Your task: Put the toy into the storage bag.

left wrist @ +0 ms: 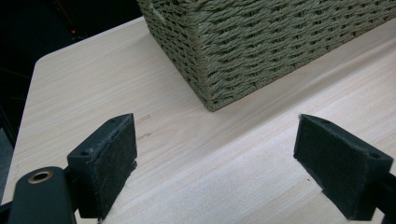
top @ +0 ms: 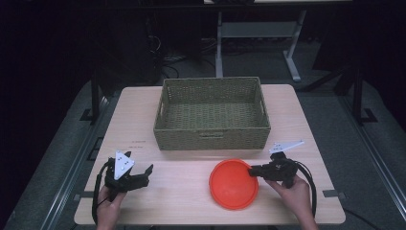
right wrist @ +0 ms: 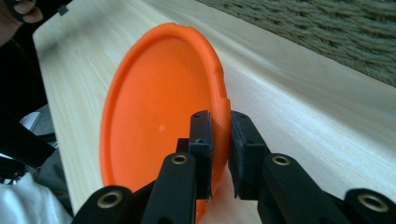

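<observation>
Right now, a pinch on the near right of the table (top: 182,167): right tool (right wrist: 220,140) clamped on the rim of the orange plate (top: 233,184), one jaw inside the rim, the other outside it. Gripped at the plate's right edge, the side nearest the hand (top: 293,191), so probably the shortest reach and a firm bite on the thin lip. Plate lying on the table near the front edge, just in front of the wicker basket (top: 212,114) and a little right of centre. Hard to tell from the high view whether the held edge is off the wood or flat on it; seen edge-on in the right gripper view, but that camera turns with the hand.

Over on the near left, left tool (top: 139,176) spread wide, nothing between the pads, resting low by the table with its hand (top: 111,207) at the front edge. Pointed toward the near left corner of the basket, well apart from the plate. Looks parked, leaving the job to the right side.

Basket empty, open top, mid-table toward the far side. A likely home for the plate, judging by the layout alone, with the near wall to clear on the way.
</observation>
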`<move>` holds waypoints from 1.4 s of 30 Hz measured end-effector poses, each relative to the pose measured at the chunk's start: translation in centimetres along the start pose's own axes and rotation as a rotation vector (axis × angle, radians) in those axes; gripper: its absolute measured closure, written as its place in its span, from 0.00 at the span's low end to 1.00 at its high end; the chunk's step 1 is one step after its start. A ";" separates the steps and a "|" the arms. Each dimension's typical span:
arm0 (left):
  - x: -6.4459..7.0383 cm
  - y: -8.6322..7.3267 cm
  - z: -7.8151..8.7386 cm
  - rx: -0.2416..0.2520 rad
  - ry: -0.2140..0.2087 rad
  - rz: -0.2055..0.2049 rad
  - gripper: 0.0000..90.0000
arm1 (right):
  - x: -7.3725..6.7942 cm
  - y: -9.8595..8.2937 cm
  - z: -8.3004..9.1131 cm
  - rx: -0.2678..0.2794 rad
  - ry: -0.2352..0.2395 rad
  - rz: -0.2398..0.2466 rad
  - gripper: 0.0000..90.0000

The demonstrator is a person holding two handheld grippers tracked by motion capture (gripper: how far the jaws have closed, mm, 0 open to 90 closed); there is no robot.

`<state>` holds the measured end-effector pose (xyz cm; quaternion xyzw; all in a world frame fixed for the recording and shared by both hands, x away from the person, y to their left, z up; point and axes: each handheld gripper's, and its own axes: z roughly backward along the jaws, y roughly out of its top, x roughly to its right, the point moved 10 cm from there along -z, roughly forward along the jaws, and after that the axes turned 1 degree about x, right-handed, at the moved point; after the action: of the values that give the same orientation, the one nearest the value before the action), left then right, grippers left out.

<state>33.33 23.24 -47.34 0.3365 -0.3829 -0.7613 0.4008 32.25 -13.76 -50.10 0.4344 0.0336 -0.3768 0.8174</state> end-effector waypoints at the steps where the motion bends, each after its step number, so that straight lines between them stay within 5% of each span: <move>1: 0.1 0.0 0.0 0.003 0.000 0.001 0.14 | -0.2 0.2 0.1 0.002 0.008 -0.001 0.90; 10: -0.6 0.0 0.4 0.012 0.022 0.024 0.14 | -1.8 2.0 1.5 0.013 0.060 0.033 0.91; 14: -0.6 0.0 0.4 0.012 0.021 0.020 0.14 | -2.1 2.7 2.2 0.000 0.032 0.051 0.91; 35: -1.0 -0.1 0.6 0.009 0.037 0.042 0.14 | -3.0 7.5 5.5 -0.027 0.073 0.060 0.91; 42: -0.7 -0.1 0.5 0.003 0.028 0.020 0.14 | -3.4 9.3 6.2 -0.041 0.052 0.091 0.91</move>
<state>33.21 24.08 -47.02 0.3439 -0.3816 -0.7520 0.4131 34.16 -13.13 -38.59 0.4284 0.0426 -0.3272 0.8412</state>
